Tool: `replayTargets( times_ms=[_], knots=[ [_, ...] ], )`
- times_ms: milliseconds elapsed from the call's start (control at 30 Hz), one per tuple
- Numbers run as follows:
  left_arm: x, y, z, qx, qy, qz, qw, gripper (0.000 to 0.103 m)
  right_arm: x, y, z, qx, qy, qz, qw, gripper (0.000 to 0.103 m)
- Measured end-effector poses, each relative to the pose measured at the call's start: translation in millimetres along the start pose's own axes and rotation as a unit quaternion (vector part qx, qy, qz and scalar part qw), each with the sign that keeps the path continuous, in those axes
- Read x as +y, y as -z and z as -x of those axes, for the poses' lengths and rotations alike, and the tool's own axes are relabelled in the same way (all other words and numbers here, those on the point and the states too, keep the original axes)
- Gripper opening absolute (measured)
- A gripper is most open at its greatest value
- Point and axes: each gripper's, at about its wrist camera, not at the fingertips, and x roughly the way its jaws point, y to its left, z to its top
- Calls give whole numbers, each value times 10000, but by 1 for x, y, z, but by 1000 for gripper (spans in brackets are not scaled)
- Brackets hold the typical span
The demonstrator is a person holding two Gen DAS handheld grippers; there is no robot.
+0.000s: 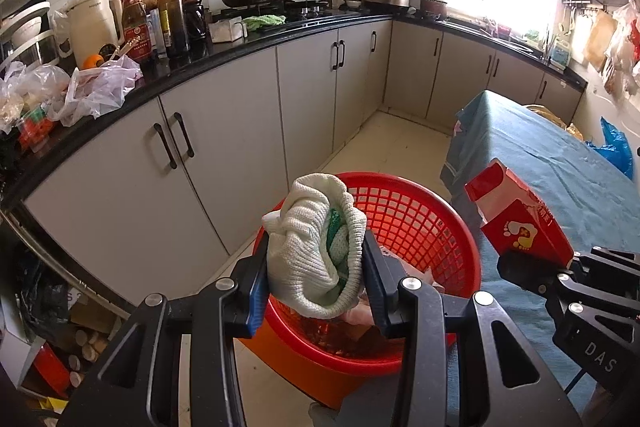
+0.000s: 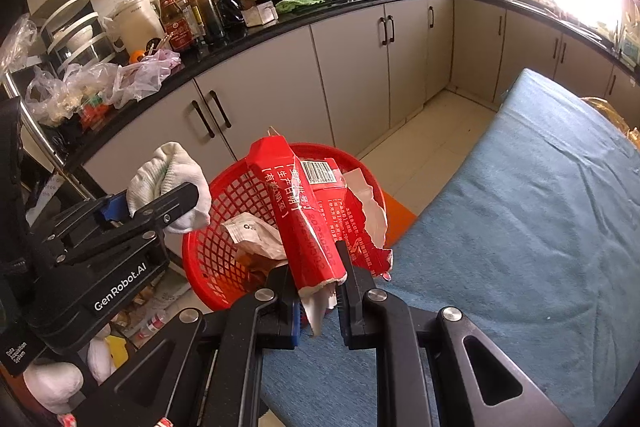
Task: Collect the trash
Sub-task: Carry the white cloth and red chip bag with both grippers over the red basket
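Above the red basket (image 1: 420, 223), in the left wrist view: left gripper (image 1: 316, 255) partly closed, pads pressed on either side of a balled white knitted cloth (image 1: 312, 243) with a green patch showing in its fold. Cloth held over the near part of the basket's rim, not yet let go. Inside the basket, some scraps already, half hidden behind the cloth and hard to name. Off to the right, the right gripper (image 1: 532, 267) with a torn red carton (image 1: 516, 211) sticking up from it, above the edge of the blue-covered table (image 1: 560, 155), just beside the basket. Cluttered kitchen worktop (image 1: 224, 55) well apart at the back, with bottles, pans and plastic bags.

In the right wrist view: right gripper (image 2: 320, 279) closed tight on the lower end of the torn red carton (image 2: 308, 215), ragged white flap hanging loose. Carton tilted up and forward, its top end in front of the basket's opening, its gripped end nearer the table edge. In the red basket (image 2: 224, 235), crumpled paper wrapping (image 2: 256, 239) and brownish scraps. To the left, the left gripper (image 2: 160, 203) with the white cloth (image 2: 172, 179) over the basket's left rim.

By judgement, well along: some trash binned, two pieces carried to the basket. Left to do: release both.
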Motion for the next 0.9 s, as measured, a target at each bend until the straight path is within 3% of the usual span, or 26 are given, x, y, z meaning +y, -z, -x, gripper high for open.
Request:
replayTargets(
  times_ms=[533, 900],
  knots=[
    [-17, -5, -7, 74, 26, -184, 9998, 40, -26, 1, -6, -14, -163, -353, 9992, 15],
    [-22, -5, -3, 281, 800, -93, 9964, 40, -42, 11, 2, 22, -177, -566, 9982, 15]
  ],
)
